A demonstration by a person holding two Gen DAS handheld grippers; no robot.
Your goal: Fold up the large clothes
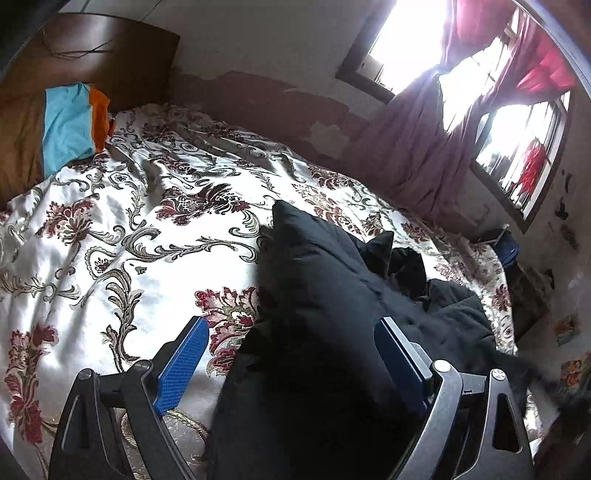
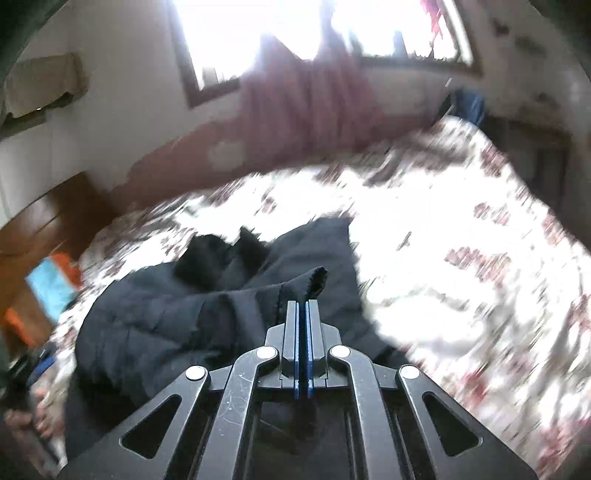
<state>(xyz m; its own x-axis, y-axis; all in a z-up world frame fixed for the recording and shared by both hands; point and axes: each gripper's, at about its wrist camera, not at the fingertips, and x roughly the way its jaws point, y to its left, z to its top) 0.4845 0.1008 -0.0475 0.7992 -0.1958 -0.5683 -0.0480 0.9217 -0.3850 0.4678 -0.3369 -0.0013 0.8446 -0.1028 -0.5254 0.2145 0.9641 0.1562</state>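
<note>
A large black padded garment (image 1: 332, 302) lies crumpled on a bed with a floral cover (image 1: 110, 229). In the left wrist view my left gripper (image 1: 291, 325) is open, its blue pads (image 1: 181, 365) wide apart, with a fold of the garment lying between them. In the right wrist view, which is blurred, my right gripper (image 2: 303, 303) is shut on an edge of the black garment (image 2: 166, 317) and holds it lifted above the bed (image 2: 461, 258). A tip of the cloth sticks up past the fingertips.
A wooden headboard (image 1: 96, 51) with a blue and orange cloth (image 1: 70, 122) stands at the bed's far end. A purple curtain (image 1: 417, 147) hangs by the bright windows (image 1: 406, 33) along the wall side. Dark clutter (image 1: 524, 280) sits past the bed's right corner.
</note>
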